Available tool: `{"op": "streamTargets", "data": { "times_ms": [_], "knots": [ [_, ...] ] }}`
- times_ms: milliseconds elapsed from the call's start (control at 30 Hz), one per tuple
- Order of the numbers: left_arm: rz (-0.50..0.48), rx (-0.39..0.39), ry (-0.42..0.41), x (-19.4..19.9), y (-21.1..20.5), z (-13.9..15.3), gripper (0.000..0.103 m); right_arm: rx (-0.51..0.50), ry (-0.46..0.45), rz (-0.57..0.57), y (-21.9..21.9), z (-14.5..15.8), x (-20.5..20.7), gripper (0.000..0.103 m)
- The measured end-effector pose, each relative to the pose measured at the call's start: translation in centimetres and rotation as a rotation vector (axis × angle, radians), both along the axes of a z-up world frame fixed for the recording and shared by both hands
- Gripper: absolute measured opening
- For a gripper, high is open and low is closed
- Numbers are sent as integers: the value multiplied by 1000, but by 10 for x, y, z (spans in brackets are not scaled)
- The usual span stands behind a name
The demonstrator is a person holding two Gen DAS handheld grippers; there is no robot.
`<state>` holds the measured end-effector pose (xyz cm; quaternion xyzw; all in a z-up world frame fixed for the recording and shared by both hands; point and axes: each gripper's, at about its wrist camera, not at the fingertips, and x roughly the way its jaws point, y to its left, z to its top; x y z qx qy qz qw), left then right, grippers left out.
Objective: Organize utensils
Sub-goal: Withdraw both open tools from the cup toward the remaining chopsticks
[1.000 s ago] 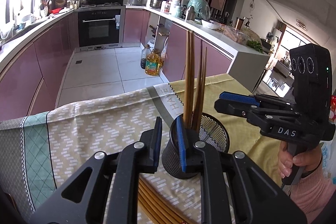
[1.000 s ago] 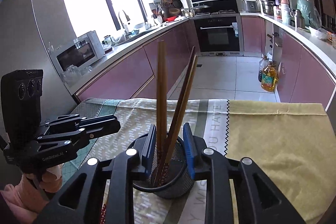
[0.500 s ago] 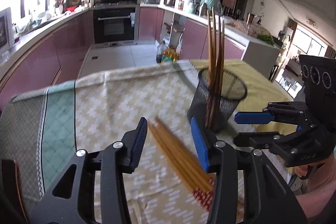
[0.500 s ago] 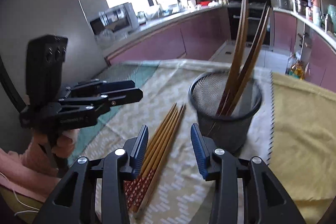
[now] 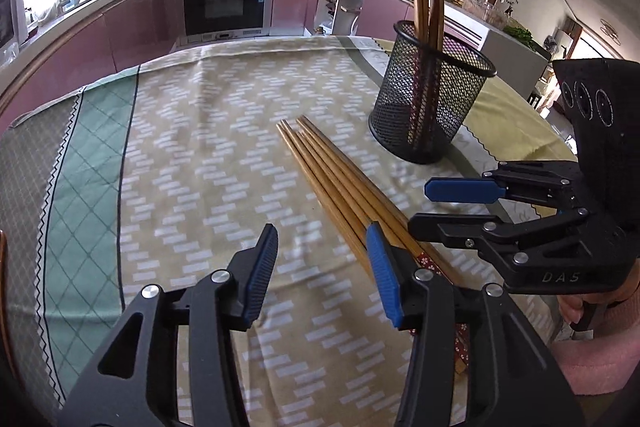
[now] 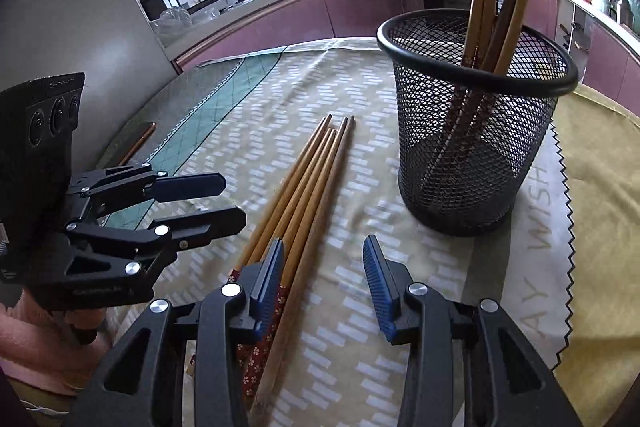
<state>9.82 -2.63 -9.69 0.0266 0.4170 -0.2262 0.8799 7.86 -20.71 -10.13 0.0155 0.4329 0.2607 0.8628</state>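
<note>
Left wrist view: the left gripper (image 5: 322, 267) hangs over the patterned tablecloth (image 5: 192, 147), jaws opening with nothing between them; loose chopsticks (image 5: 332, 183) lie mid-table just beside its right finger, a mesh holder (image 5: 432, 107) with upright chopsticks toward the far edge.

Right wrist view: the right gripper (image 6: 324, 283) stands open and empty, its left finger over the chopsticks (image 6: 308, 183); the holder (image 6: 472, 131) stands beyond.

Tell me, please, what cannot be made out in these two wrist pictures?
- Loose chopsticks: their patterned ends are hidden under the left tongs in the left wrist view; their exact count is unclear.
- Mesh cup: the chopstick tops are cut off by the right wrist view's top edge.
- Printed lettering on the tablecloth: only partly legible.
</note>
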Motion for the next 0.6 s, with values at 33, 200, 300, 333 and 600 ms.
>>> {"op": "streamTargets", "data": {
  "times_ms": [33, 200, 300, 333, 600],
  "knots": [
    [-2, 1, 5, 0, -2, -1, 46, -7, -2, -4, 1, -1, 0, 40],
    [-3, 13, 15, 0, -7, -4, 46, -45, -17, -10, 9, -3, 0, 38],
    [5, 29, 22, 2, -9, -6, 46, -63, -27, -18, 11, -3, 1, 38],
    [7, 29, 24, 2, -10, -7, 46, -65, -28, -19, 11, -3, 1, 38],
    [6, 62, 14, 3, -16, -8, 47, -77, -36, -23, 14, -4, 4, 38]
  ]
}}
